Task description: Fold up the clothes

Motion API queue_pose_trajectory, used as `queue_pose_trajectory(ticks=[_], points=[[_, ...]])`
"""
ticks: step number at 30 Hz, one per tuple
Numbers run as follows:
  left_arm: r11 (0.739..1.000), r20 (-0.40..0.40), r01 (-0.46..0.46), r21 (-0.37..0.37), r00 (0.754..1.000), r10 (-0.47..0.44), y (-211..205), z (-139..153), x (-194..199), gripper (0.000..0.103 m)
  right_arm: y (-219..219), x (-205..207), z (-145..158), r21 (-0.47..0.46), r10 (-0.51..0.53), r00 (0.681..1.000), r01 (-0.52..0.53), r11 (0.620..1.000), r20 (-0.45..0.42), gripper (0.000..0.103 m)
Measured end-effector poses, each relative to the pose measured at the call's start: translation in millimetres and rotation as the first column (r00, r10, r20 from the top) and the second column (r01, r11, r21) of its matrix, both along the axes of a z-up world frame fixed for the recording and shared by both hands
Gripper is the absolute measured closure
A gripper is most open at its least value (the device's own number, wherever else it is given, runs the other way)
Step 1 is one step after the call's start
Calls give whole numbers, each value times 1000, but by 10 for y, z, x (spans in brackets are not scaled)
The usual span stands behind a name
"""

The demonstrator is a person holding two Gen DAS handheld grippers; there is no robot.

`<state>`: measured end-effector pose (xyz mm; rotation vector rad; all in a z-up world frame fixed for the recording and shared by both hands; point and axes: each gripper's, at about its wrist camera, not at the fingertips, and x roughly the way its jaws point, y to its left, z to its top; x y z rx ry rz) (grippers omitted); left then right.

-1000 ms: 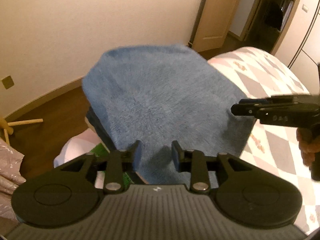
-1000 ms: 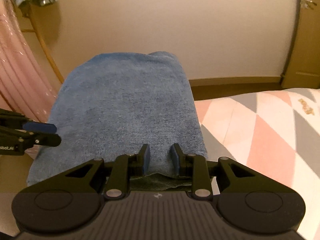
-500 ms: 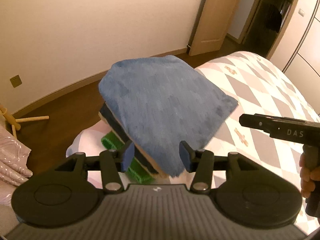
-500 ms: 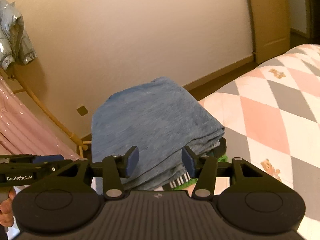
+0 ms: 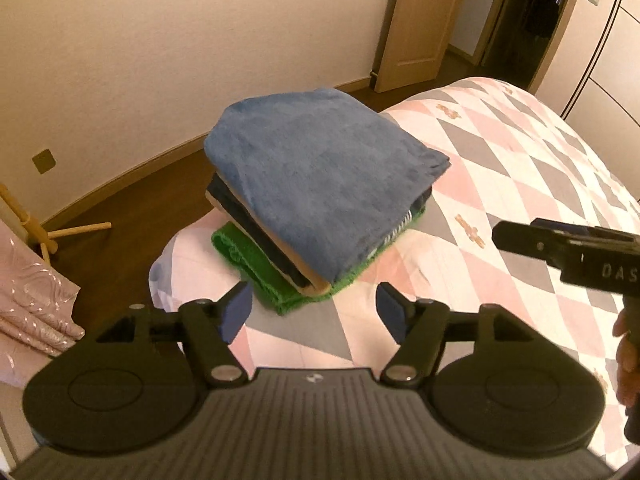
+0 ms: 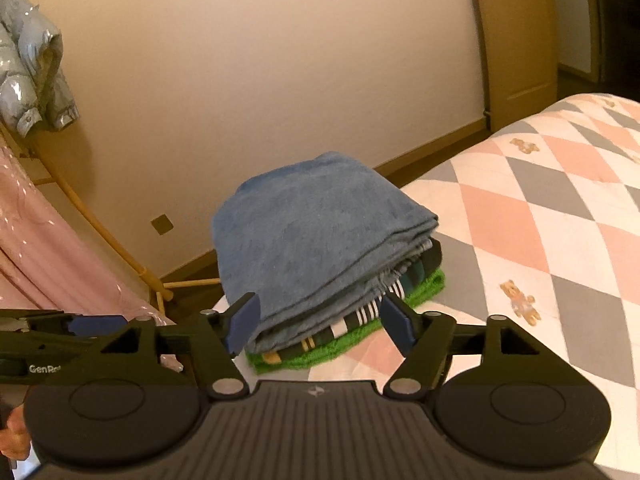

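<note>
Blue terry cloth tops the stack in the left wrist view: a folded blue towel (image 5: 320, 188) lies on a pile of folded clothes (image 5: 276, 268), with dark, tan and striped layers under it and a green piece (image 5: 256, 268) at the bottom. The pile sits at the corner of the bed (image 5: 520, 184), on its pink, grey and white diamond quilt, close to the edge above the wooden floor (image 5: 120, 208). The left gripper (image 5: 314, 310) hangs short of the pile, level with its near edge, jaws spread wide and holding nothing. The right gripper (image 5: 568, 252) juts in from the right side, above the quilt and apart from the pile; this view does not show whether it is spread.

From the right wrist view the same blue towel (image 6: 316, 232) shows its stacked fold edges on the right, with striped cloth (image 6: 360, 316) and green beneath. The right gripper (image 6: 320, 322) is spread as well, empty, its fingertips flanking the pile's near lower edge without clearly touching it. The left gripper (image 6: 60, 332) shows at the left edge, side on, clear of the cloth.

Judging by this, the towel is folded and stacked, and the step in hand is the release. The next move calls for backing both grippers away without snagging the top layer, then finding another garment; none shows on the bed here.
</note>
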<state>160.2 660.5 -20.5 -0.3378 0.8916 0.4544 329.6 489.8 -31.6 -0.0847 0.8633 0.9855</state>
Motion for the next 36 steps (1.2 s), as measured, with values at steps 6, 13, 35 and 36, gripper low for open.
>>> queue_pose_trajectory(ticks=[6,13,35,36], points=[[998,-12,-33,48,999,33,-271,103,-51,26,-236,-141,43,6,9,1000,-9,1000,-10,26],[987,-31,-146,67,988,148,-654,138,-10,14,-462,-85,86,1,66,998,-66,998,-9,16],[887,89,-460,32,885,456,-1965,136,-33,1,-1256,210,19,-169,329,935,-306,937,131,0],[885,96,-465,38,883,460,-1990,146,-57,1,-1268,228,13,-161,333,934,-312,936,126,0]])
